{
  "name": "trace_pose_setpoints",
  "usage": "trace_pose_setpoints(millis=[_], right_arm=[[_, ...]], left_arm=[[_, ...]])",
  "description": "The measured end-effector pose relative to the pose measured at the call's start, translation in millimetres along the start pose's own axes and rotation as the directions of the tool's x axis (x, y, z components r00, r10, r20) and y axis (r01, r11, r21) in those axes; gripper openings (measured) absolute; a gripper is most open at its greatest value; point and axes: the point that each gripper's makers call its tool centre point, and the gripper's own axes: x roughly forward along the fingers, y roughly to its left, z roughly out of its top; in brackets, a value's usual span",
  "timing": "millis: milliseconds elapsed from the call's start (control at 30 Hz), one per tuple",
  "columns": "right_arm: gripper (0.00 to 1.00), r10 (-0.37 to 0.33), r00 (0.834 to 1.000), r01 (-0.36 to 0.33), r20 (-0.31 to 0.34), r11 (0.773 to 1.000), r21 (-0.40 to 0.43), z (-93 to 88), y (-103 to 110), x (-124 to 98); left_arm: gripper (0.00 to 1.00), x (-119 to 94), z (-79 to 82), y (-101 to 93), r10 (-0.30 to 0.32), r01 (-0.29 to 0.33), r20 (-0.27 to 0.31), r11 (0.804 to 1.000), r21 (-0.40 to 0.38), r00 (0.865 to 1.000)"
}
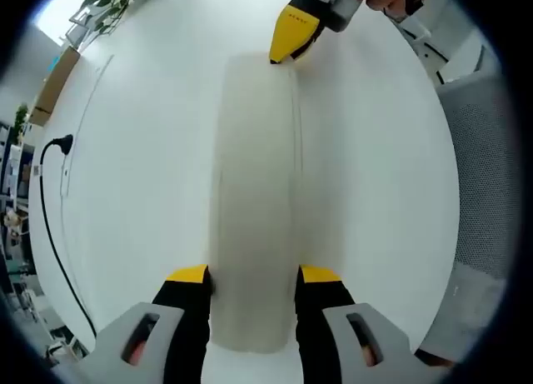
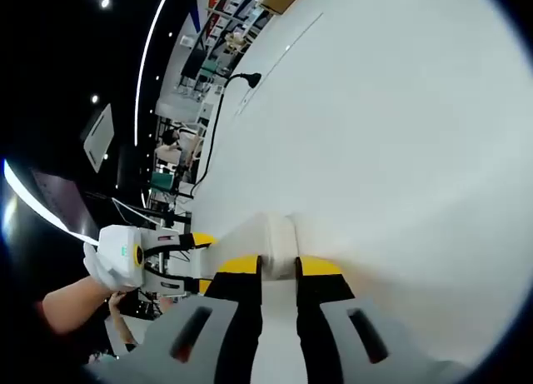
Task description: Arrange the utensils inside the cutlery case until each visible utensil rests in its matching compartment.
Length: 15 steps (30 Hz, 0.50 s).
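Note:
A long, pale, translucent cutlery case (image 1: 254, 192) lies closed on the white table (image 1: 141, 151), running away from my left gripper (image 1: 254, 274). The left jaws sit against its two long sides at the near end, shut on it. At the far end, my right gripper (image 1: 287, 42) touches the case with its yellow tips. In the right gripper view, my right gripper (image 2: 279, 267) is shut on a narrow white end of the case (image 2: 279, 230). The left gripper (image 2: 179, 251) shows at the left, held by a gloved hand (image 2: 96, 267). No utensils are visible.
A black cable (image 1: 46, 201) runs along the table's left side. A cardboard box (image 1: 54, 84) and a plant (image 1: 104, 1) stand at the far left corner. A grey mesh chair (image 1: 487, 176) is beyond the right edge. Shelving and room clutter (image 2: 179, 142) lie past the table.

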Motion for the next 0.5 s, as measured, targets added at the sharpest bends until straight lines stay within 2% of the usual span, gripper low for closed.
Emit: trace_pose_setpoints(millis=[100,267,500], right_arm=[[0.11,-0.013,1.000,0.013,-0.011,1.000,-0.002,-7.3,0,-6],[0.07,-0.037,0.999,0.037,0.013,0.999,-0.030,-12.9,4,-12],[0.08,-0.045,0.999,0.045,0.005,0.999,-0.024,-12.0,5,-10]], left_arm=[[0.39,0,1.7,-5.3,-0.004,0.004,0.002,1.000,0.025,1.000],[0.39,-1,2.1,-13.5,-0.005,0.005,-0.016,1.000,0.001,1.000],[0.40,-1,0.6,-11.4,-0.011,0.012,0.037,1.000,-0.008,0.999]])
